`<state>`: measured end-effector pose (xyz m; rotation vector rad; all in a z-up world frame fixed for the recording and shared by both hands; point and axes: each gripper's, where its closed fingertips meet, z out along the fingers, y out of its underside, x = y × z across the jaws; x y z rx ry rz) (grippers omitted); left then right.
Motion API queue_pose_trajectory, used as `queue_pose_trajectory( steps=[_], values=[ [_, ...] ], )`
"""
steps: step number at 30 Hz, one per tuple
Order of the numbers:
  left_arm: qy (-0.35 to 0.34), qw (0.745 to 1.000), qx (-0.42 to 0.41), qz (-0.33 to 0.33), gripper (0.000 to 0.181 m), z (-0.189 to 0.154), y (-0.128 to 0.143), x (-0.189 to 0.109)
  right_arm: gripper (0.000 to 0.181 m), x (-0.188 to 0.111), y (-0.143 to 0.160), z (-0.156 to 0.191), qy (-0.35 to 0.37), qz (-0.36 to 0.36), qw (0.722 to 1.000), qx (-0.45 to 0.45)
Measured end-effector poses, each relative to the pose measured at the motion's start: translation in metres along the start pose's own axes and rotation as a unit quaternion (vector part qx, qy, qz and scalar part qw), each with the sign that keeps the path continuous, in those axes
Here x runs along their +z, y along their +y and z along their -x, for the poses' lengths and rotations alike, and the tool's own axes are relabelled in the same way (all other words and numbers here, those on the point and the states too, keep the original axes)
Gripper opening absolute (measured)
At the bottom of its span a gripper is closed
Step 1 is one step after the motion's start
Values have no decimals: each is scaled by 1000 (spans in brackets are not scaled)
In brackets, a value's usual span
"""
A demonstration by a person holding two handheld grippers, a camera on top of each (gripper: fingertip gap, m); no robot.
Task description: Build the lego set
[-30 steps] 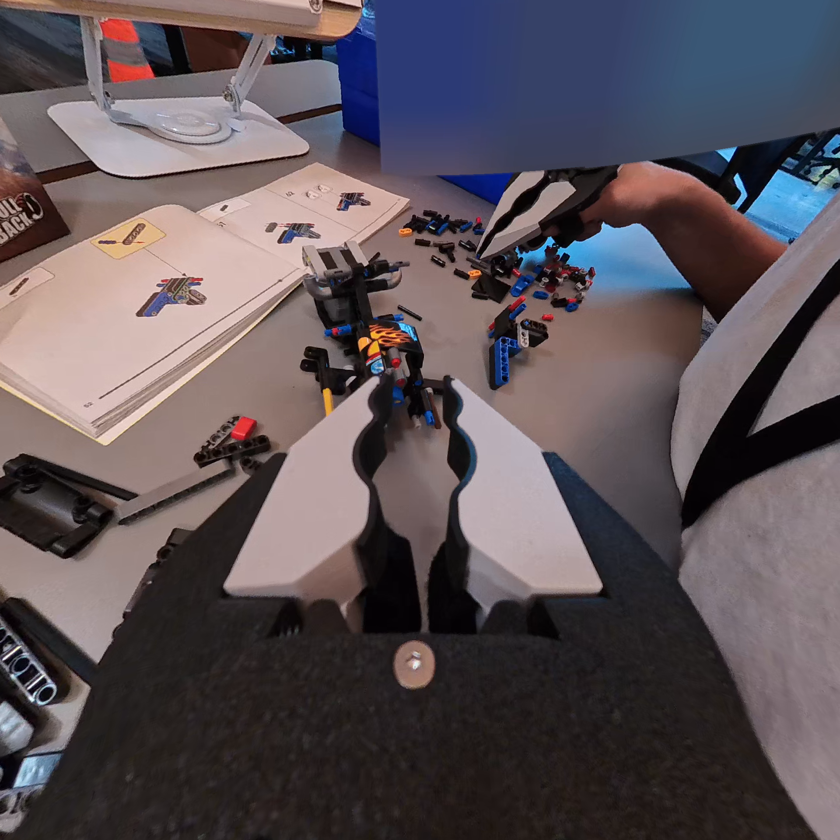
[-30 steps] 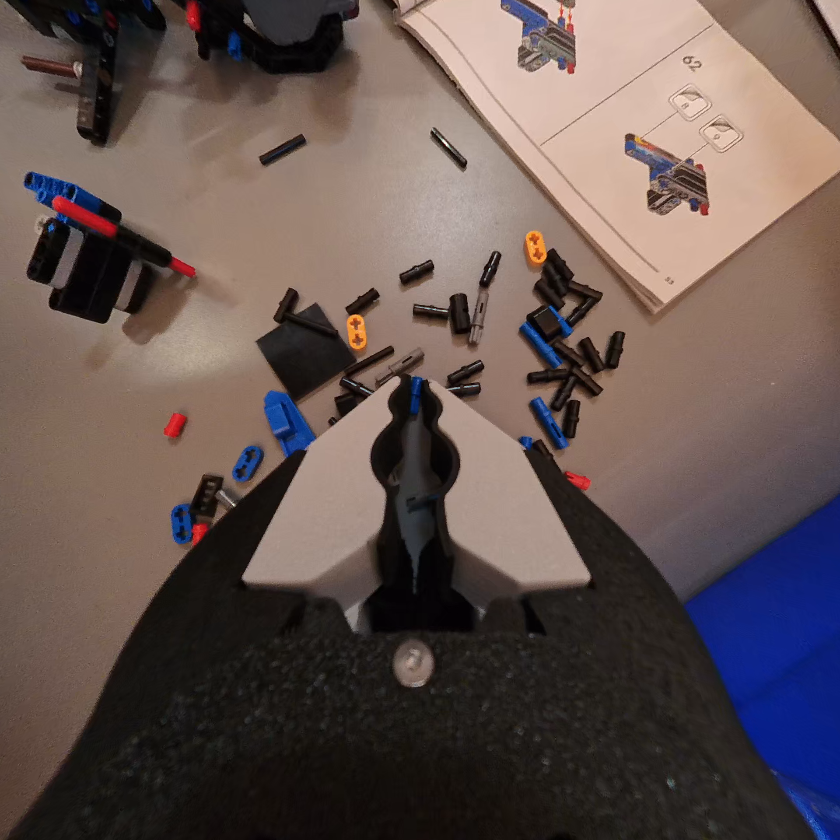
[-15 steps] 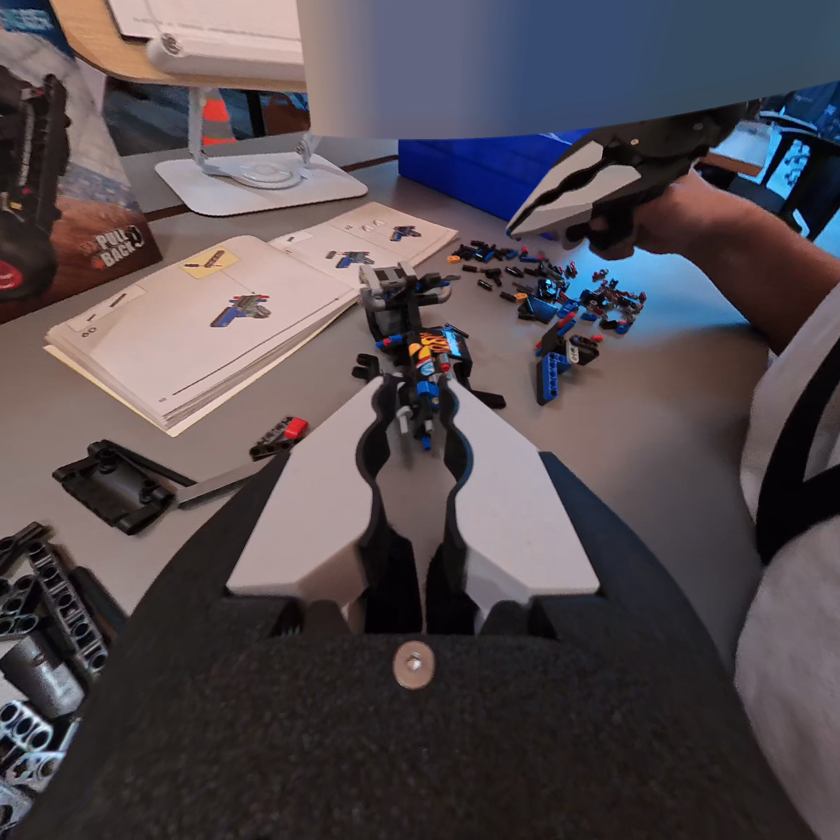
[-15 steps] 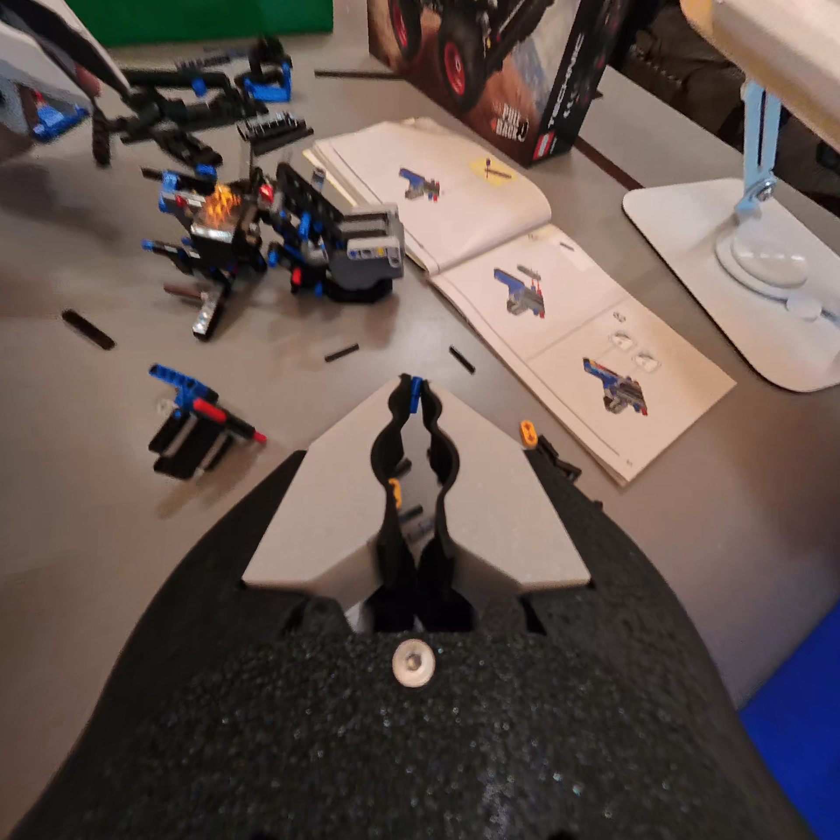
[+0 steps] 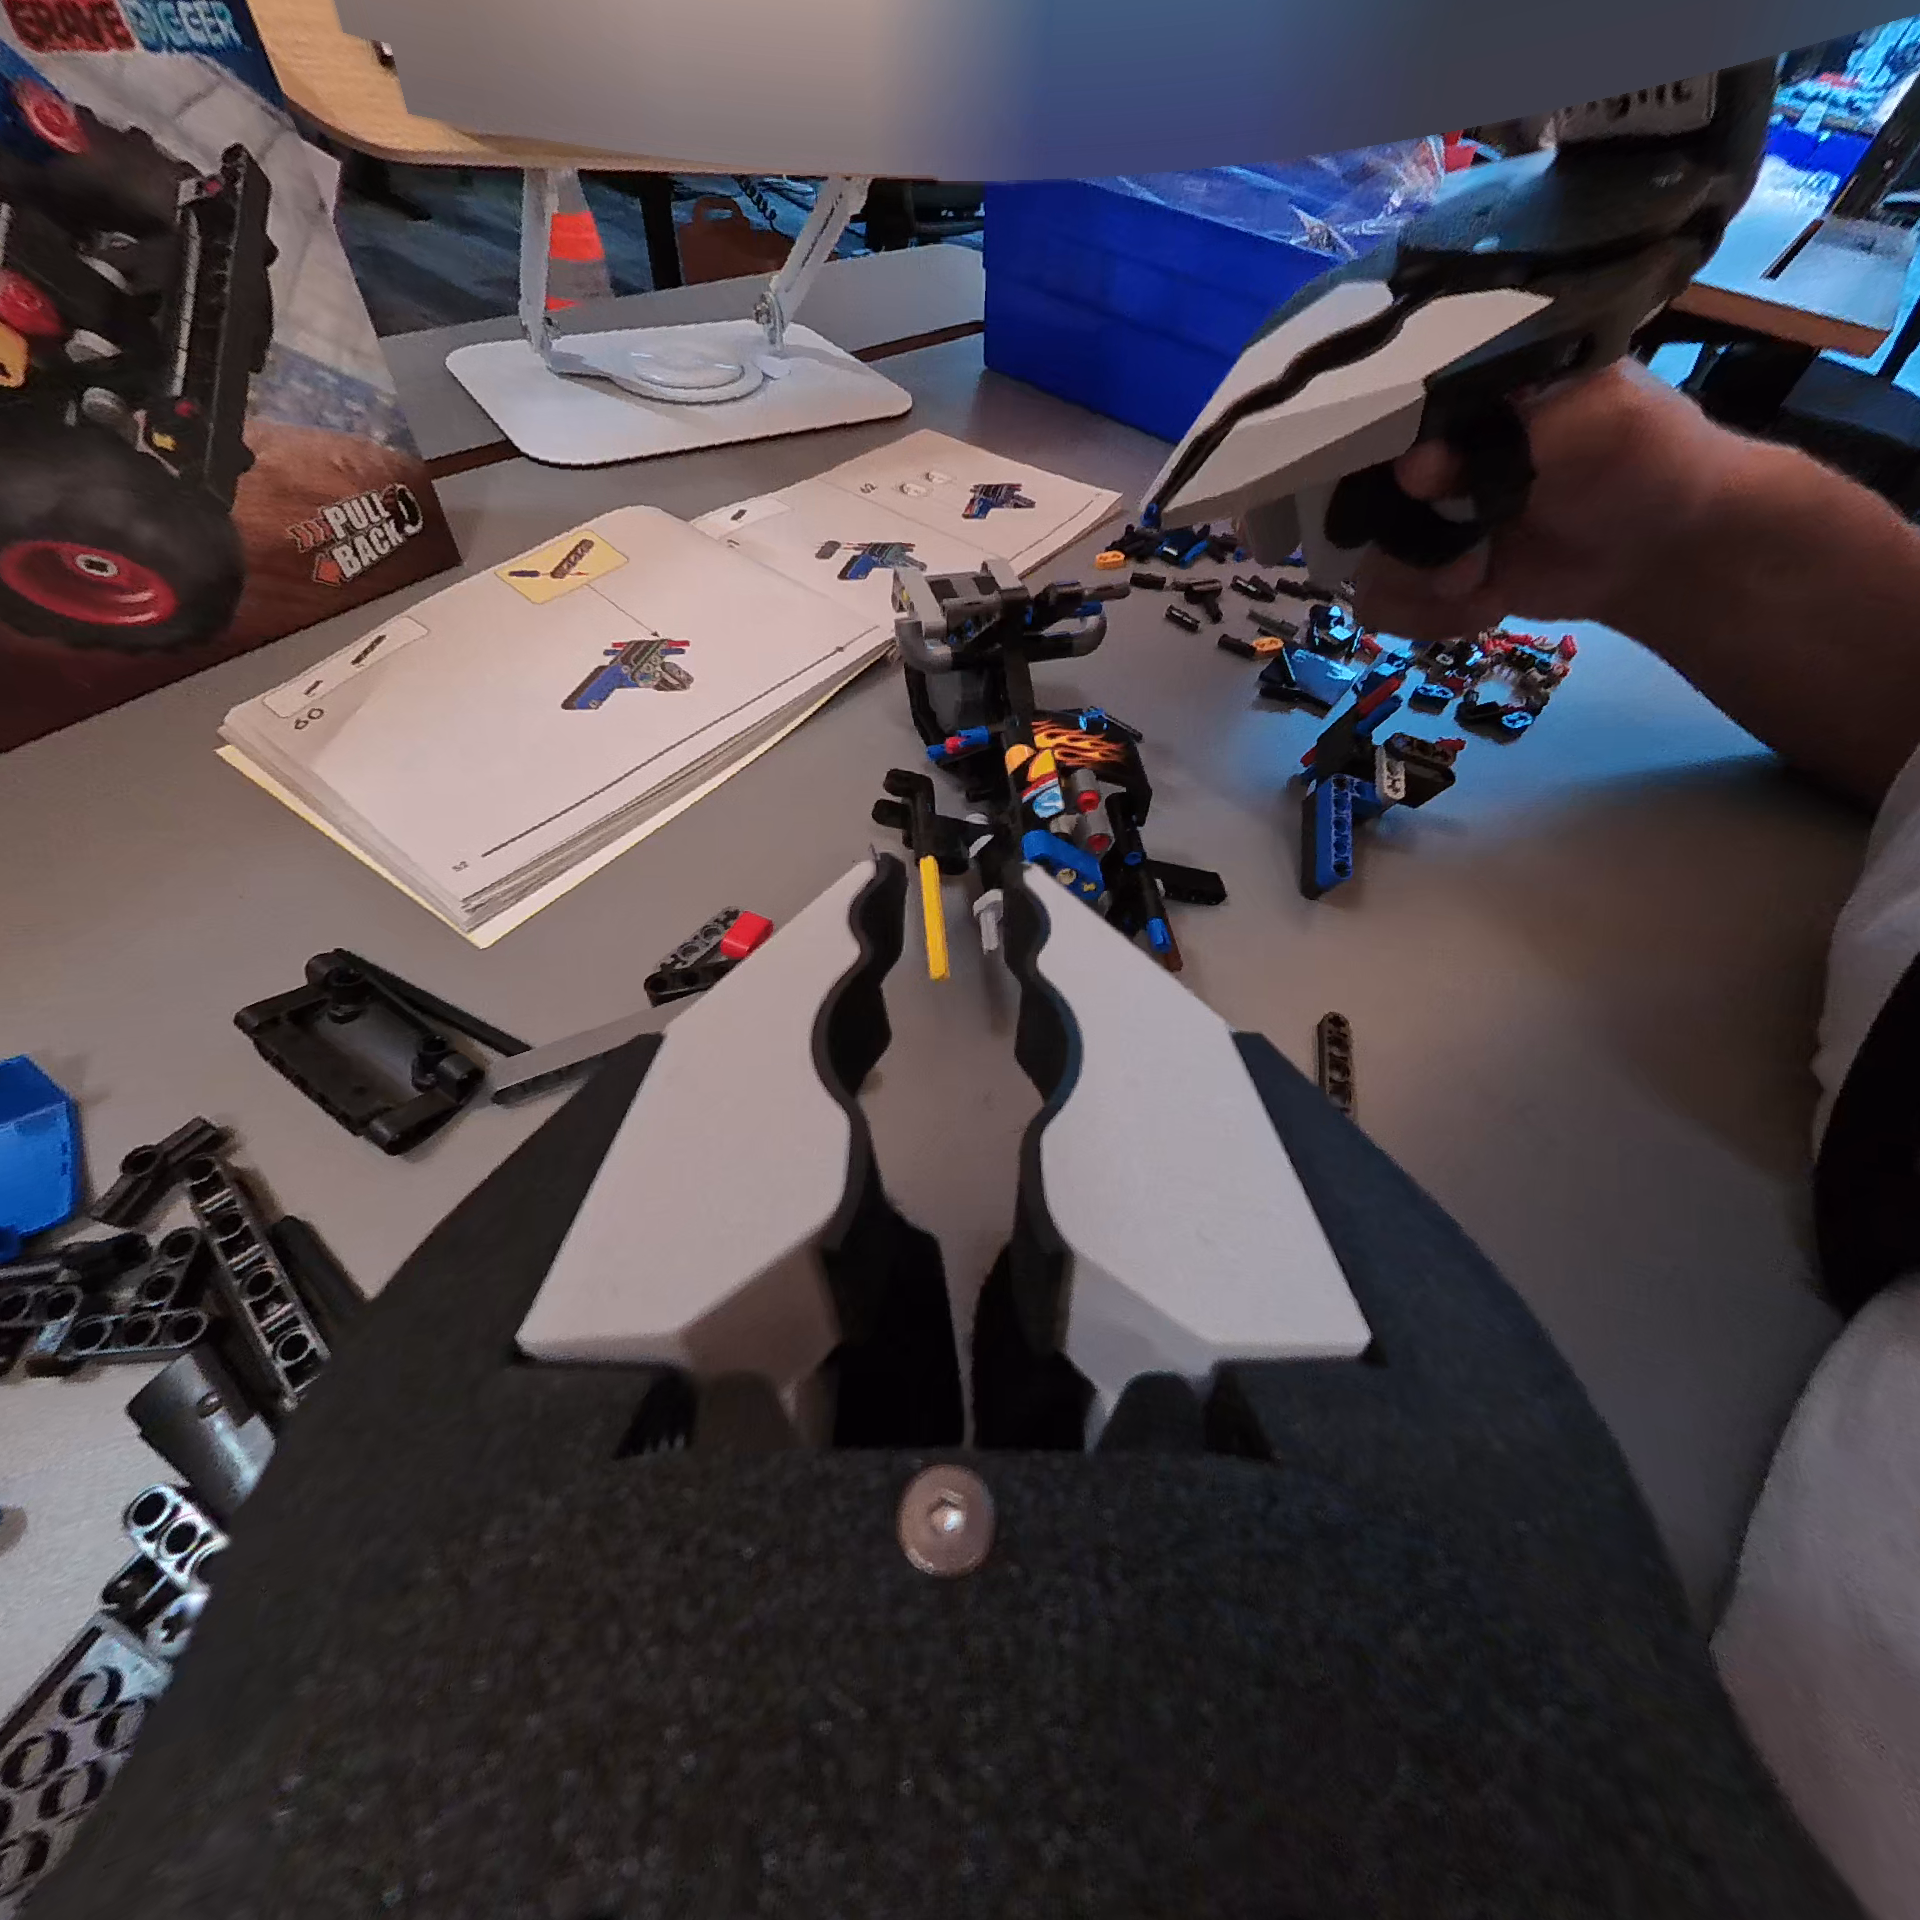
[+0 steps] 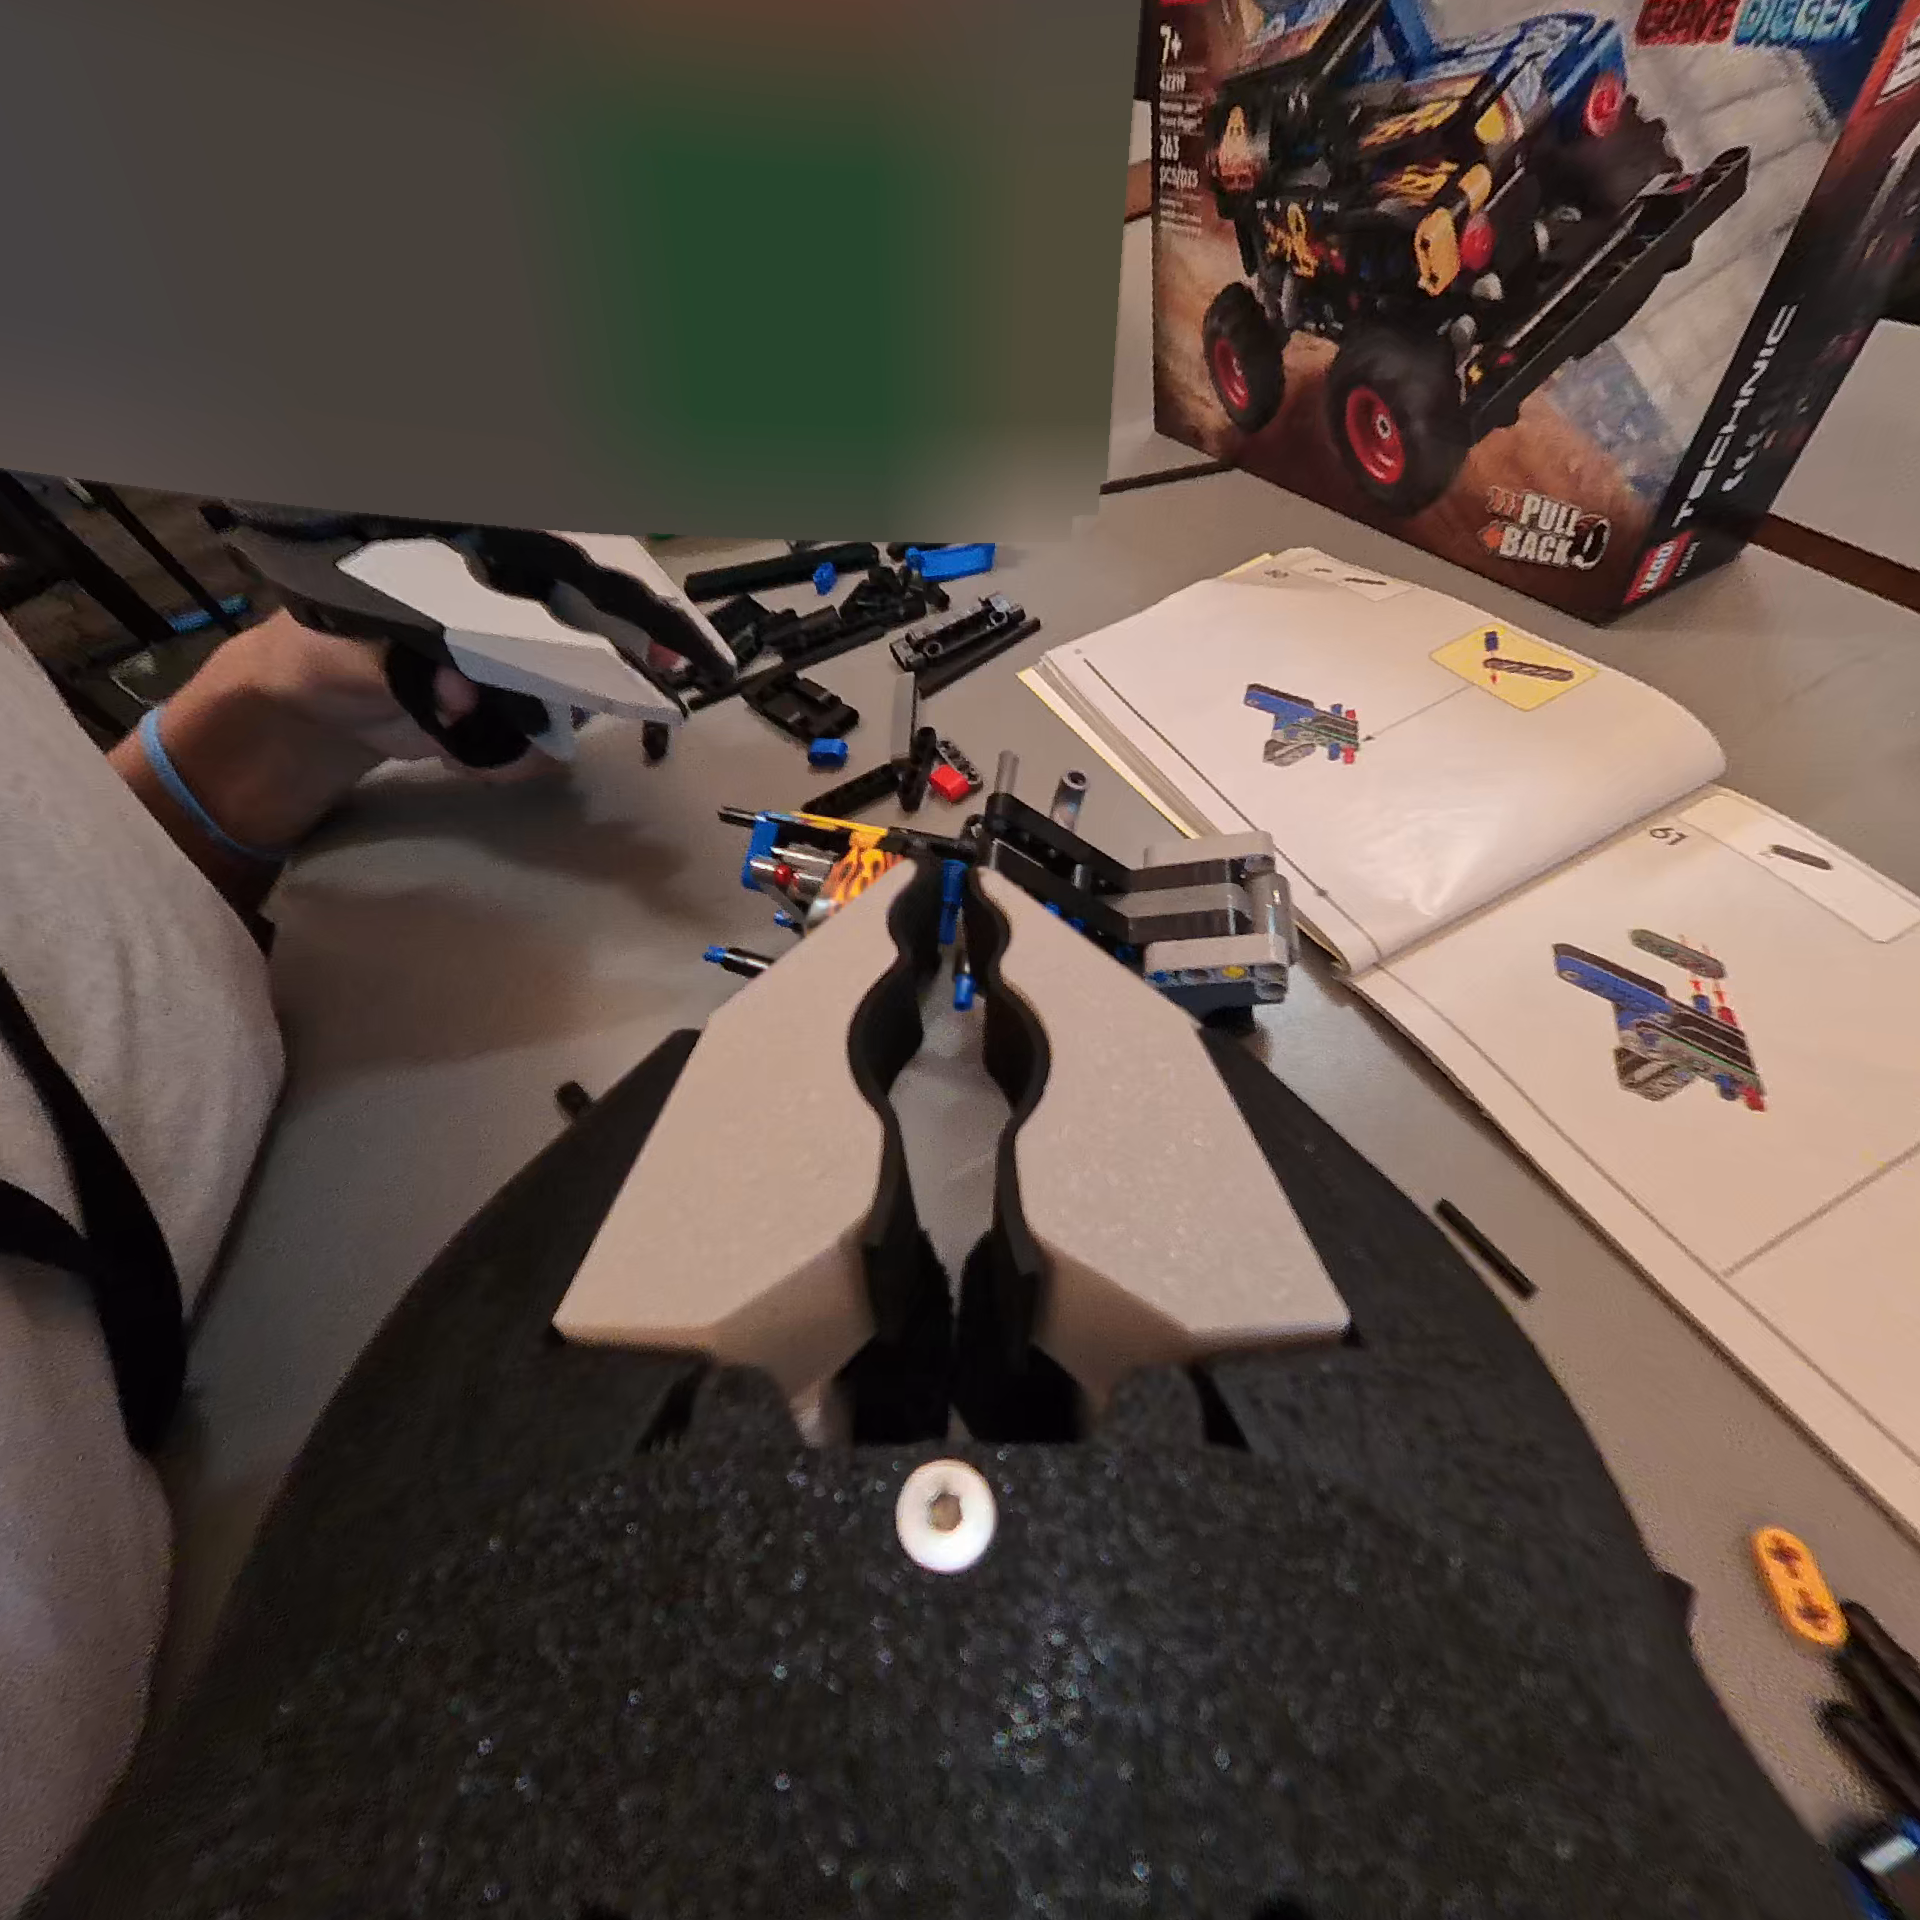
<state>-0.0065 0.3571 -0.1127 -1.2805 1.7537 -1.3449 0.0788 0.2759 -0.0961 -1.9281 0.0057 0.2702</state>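
The partly built truck chassis [image 5: 1039,748], black and blue with a flame sticker, lies on the grey table; it also shows in the right wrist view [image 6: 1091,883]. My left gripper [image 5: 951,883] is open and empty, its tips just short of the chassis's near end, where a yellow axle [image 5: 932,914] sticks out. My right gripper [image 6: 943,878] is shut on a small blue pin [image 6: 951,894] and is held above the table, pointing down at the chassis. In the left wrist view it [image 5: 1153,509] hovers at the upper right.
An open instruction booklet [image 5: 582,707] lies left of the chassis, the set's box [image 5: 156,416] behind it. Small loose pins and a blue-black sub-assembly [image 5: 1351,800] lie to the right. Black beams [image 5: 364,1049] lie at the left. A white stand [image 5: 675,384] and blue bin [image 5: 1122,312] stand behind. The tips of one gripper are about 12 centimetres away from the tips of the other.
My right gripper has lifted off the pile of small pins with the blue pin and swung over toward the chassis. My left gripper stays open by the chassis's near end.
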Motion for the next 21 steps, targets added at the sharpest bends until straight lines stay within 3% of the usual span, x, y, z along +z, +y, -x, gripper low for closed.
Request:
queue_pose_trajectory(
  steps=[1, 9, 15, 19, 21],
  values=[
    [2, 1000, -1, -3, 17, -1, -1, 0, 3, 1, -1, 2, -8, -6, 1000, 9],
    [-23, 998, 48, 19, 17, -2, 5, 6, 3, -5, -10, 14, -46, -36, 997, 50],
    [-8, 998, 65, -8, 15, -21, -6, 6, 3, -6, -15, 32, -61, -35, 996, 52],
    [7, 999, 54, -5, 13, -33, -6, 2, 3, 3, 13, 69, -87, 63, 994, -23],
    [45, 996, 60, 48, 15, -54, 10, -1, 3, 5, 37, 81, -83, 122, 986, -74]
  ],
)
